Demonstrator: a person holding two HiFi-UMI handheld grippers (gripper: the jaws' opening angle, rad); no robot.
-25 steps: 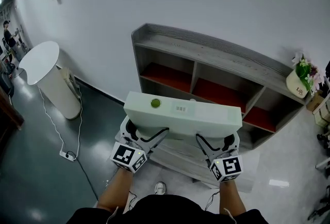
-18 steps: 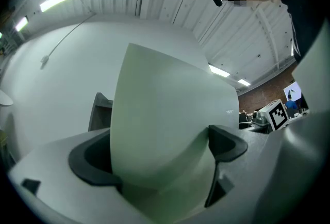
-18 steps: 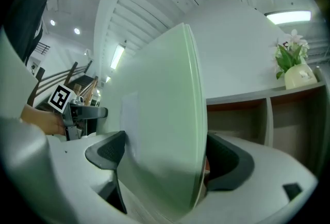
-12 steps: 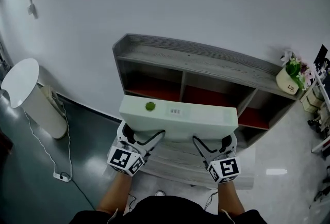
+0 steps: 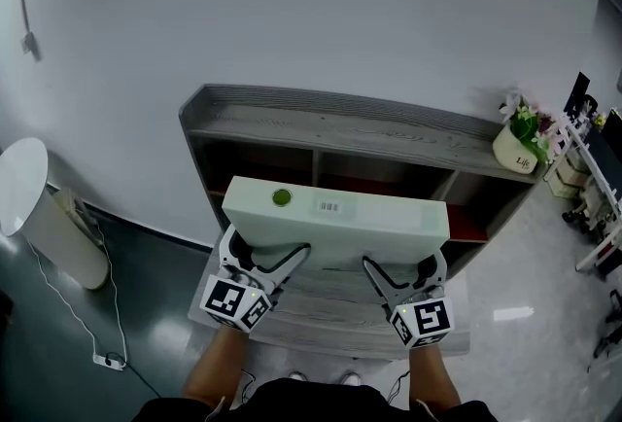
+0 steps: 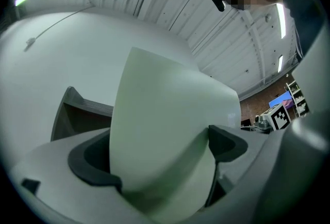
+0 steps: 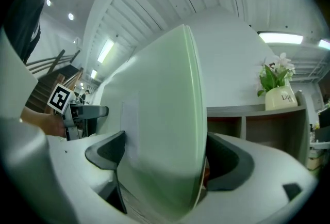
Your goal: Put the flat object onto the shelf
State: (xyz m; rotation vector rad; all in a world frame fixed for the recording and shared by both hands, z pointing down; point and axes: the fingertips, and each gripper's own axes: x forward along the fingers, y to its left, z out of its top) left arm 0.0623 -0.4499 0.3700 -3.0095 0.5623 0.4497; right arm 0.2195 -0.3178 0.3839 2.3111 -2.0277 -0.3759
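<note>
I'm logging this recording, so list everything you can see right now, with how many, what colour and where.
flat panel: 1, pale green, in front of the shelf, held by its near edge
round sticker: 1, green, on the panel's top, left part
shelf: 1, grey with red compartment floors, against the white wall
flower pot: 1, white with a green plant, on the shelf top, right end
round stand: 1, white, on the floor at far left
power strip: 1, white, with its cable, on the dark floor at left
left hand-held gripper: 1, white with black pads, clamped on the panel
right hand-held gripper: 1, same colours, clamped on the panel
</note>
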